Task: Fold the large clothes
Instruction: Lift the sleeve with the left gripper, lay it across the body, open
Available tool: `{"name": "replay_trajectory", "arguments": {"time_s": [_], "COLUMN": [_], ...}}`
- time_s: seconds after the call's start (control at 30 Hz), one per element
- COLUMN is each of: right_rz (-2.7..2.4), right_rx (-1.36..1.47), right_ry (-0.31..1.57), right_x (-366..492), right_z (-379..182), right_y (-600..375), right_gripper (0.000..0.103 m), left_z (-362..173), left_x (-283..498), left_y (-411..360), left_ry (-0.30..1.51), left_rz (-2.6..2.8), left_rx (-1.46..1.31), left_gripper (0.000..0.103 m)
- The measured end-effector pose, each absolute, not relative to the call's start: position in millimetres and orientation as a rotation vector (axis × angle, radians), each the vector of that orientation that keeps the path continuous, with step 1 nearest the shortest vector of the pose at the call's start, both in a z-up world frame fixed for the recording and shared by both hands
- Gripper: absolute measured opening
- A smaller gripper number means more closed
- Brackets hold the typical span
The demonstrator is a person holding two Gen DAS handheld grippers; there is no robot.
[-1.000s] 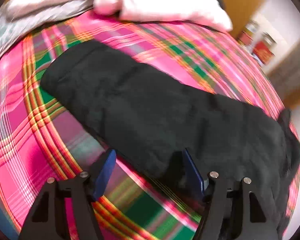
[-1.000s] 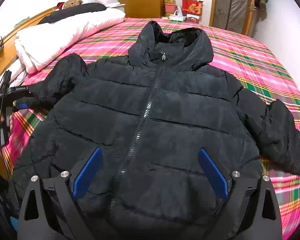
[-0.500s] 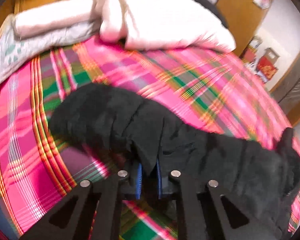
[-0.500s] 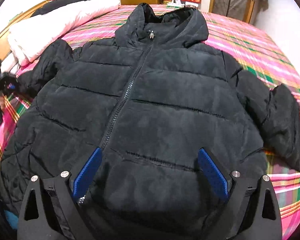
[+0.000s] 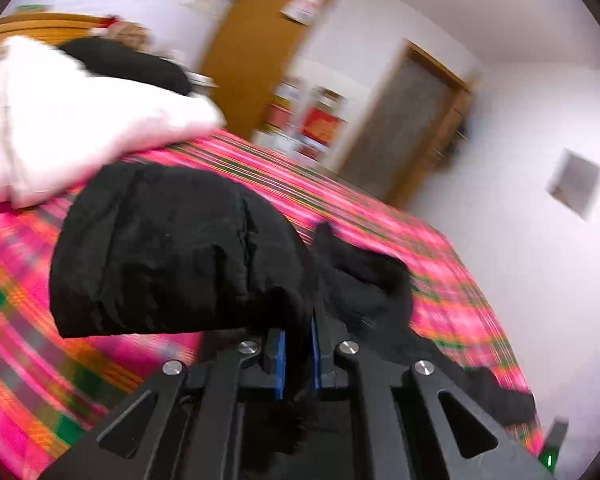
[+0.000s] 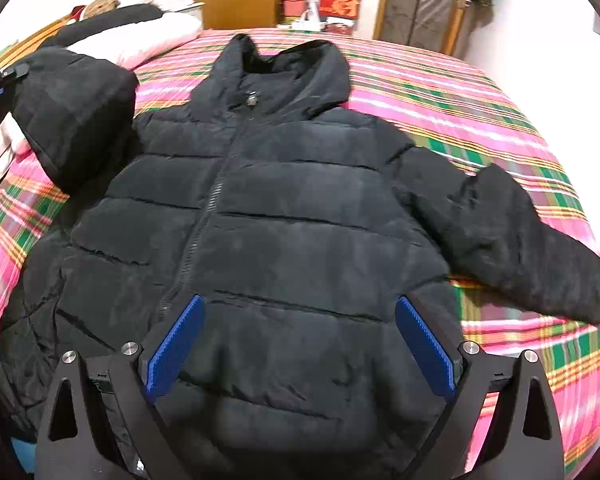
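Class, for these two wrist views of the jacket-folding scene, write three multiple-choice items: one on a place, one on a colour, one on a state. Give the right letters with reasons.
1. Where does the black padded hooded jacket lie?
A. on a chair
B. on the pink plaid bedspread
C. on the floor

2. What colour are the pads of the right gripper?
A. blue
B. red
C. white

3. What is the state of the left gripper?
A. wide open above the bed
B. shut on nothing
C. shut on the jacket's black sleeve

Answers:
1 B, the jacket is spread front up, zipped, on the plaid cover.
2 A, both open pads show blue in the right wrist view.
3 C, the left wrist view shows black sleeve fabric pinched between the nearly closed pads, with the sleeve raised off the bedspread.
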State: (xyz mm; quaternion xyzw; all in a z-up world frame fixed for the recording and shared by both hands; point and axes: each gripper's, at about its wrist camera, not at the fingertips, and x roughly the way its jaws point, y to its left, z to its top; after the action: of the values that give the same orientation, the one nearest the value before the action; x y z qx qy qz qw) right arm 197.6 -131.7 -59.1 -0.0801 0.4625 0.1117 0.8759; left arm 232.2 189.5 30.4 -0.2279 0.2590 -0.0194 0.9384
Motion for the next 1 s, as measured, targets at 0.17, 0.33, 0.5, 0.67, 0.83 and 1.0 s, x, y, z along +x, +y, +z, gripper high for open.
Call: {"name": "replay_trajectory", "arguments": {"time_s": [0.17,0.33,0.5,0.67,0.83,1.0], "right_rz": [0.187,0.156,0.132,0.103,0.084,0.113], "right_rx": [-0.119,-0.069,-0.009,0.025,0.051,0.057], "right_ry": [0.966,0.971,0.964,0.933,0.903,0.876], "right_x": [199.5,204.7,207.8,206.8,202.3,206.4], "right_z": [-55.7,-58.5,-57.2,-46.8,-32.9,-26.6], "right_y": [-149.4,-163.5,-177.5,-189.1,-196.2,-188.7], "right_gripper": [0.096,0.096,0.096,0.096,0.096,0.096], "left_z": [7.4,-19.8,-39.6,-22.7,7.5,12.6], "left_x": [265.2,283.1,291.1,264.5,242.8,243.7], "left_y": [120.4,64.8,32.4,9.9,6.2,53.2], "left_ry": [0.653,0.77,0.87,0.806,0.679,0.656], "left_rz": [-0.231,-0.373,-0.477,-0.62,-0.694,-0.548], "left_rx": [-0.382,-0.344,-0.365,-0.32,-0.309,-0.362], "left_gripper": [0.012,0.05,0.067,0.079,0.08,0.08]}}
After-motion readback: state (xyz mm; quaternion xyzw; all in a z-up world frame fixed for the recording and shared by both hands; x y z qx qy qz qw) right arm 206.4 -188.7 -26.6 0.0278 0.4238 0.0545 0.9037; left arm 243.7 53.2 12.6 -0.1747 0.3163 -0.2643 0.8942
